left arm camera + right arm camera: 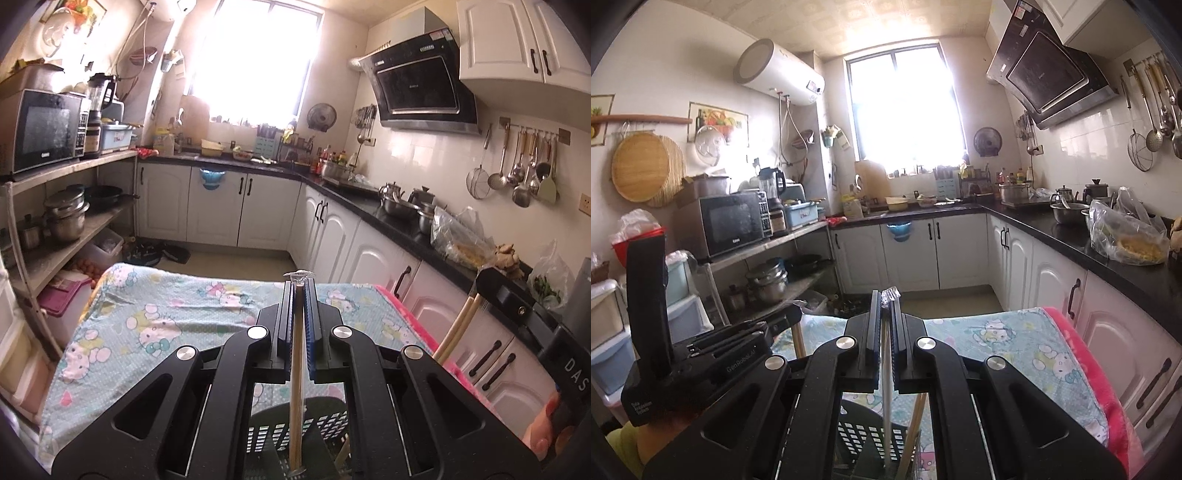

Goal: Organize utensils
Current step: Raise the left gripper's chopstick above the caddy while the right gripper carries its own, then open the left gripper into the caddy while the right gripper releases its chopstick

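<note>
- Left fingers are clamped on a wooden chopstick standing upright.
- Right fingers pinch a white plastic-wrapped utensil.
- Both utensils reach down into a dark slotted basket on the cartoon-print bench cloth.

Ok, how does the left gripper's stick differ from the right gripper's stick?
The left stick is brown wood, the right stick pale white. The left stick's wrapper tip lies flat, the right stick's stands crumpled. Both are clamped upright, reaching into the slotted basket.

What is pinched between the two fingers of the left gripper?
A wooden chopstick, hanging into the dark slotted basket; the left wrist view shows it.
</note>
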